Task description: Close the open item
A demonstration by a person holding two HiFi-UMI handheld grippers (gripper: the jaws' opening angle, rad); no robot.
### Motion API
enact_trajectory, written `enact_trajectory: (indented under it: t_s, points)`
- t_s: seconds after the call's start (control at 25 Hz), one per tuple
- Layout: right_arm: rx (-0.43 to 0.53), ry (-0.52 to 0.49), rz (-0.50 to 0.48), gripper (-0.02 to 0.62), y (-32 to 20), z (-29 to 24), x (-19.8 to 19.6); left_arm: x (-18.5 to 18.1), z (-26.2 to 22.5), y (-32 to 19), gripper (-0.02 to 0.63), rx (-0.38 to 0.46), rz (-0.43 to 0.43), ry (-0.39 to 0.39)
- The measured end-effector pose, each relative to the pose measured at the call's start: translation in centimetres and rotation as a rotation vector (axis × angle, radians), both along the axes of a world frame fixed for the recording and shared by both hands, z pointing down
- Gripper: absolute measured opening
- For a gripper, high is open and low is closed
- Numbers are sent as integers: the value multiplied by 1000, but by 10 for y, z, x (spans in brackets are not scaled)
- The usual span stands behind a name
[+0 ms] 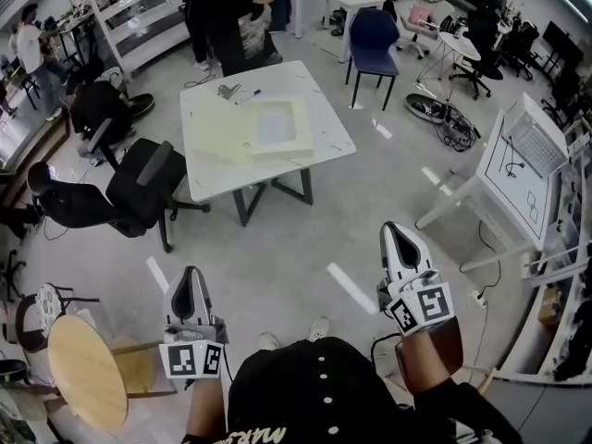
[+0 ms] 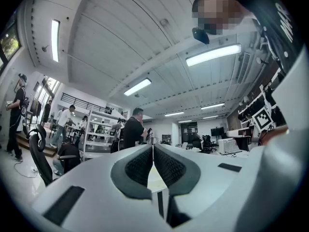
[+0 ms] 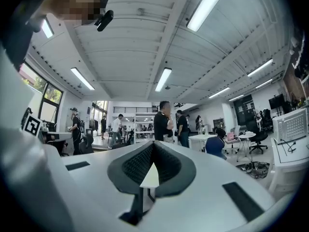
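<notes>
Reaching in with the left gripper (image 1: 191, 277) and right gripper (image 1: 400, 233) both pinched shut and empty, well apart from the white table (image 1: 211, 172), could shove the open cream box (image 1: 252, 133) lying mid-tabletop toward an edge instead of folding its flat lid over.

The person wears a black top (image 1: 305, 405) with small white buttons (image 1: 321, 377) down the front and pale letters (image 1: 257, 436) low on it. The shoes (image 1: 319, 327) are white. The white-grey left gripper (image 1: 191, 276) and right gripper (image 1: 394, 231) have black bumpy pads (image 2: 137, 166) and a cube (image 1: 421, 308) with black-and-white square marks.
</notes>
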State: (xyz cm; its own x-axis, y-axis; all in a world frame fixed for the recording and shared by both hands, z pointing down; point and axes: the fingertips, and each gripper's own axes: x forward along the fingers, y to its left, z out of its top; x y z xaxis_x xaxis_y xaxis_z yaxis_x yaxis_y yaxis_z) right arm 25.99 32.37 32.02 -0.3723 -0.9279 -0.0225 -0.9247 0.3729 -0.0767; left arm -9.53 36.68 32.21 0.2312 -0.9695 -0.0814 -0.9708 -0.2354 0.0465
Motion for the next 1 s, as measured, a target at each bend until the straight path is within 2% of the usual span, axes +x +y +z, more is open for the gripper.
enact_trajectory:
  t_s: [0.16,0.44,0.64,0.68,0.72,0.84,0.88,1.0]
  points:
    - [32,-53,-13,26,-5,-4,15,11,0,-2,23,-4,-22,0]
    - [-10,-46,-53,26,-13,18,37,30,5,6,23,2,-89,19]
    - [11,-46,-72,28,-23,20,38,33,14,9,23,-14,-114,4]
    - [13,-54,-84,40,-26,20,36,32,15,7,23,-15,-117,8]
    - [9,-59,-94,78,-30,21,34,32,16,5,23,-14,-119,13]
    - [0,-45,-107,228,-44,25,25,28,15,-5,23,-6,-121,16]
    - [3,-39,-109,253,-49,25,22,27,15,-10,23,-4,-121,13]
    - [7,-33,-120,264,-64,23,13,19,14,-24,23,3,-122,10]
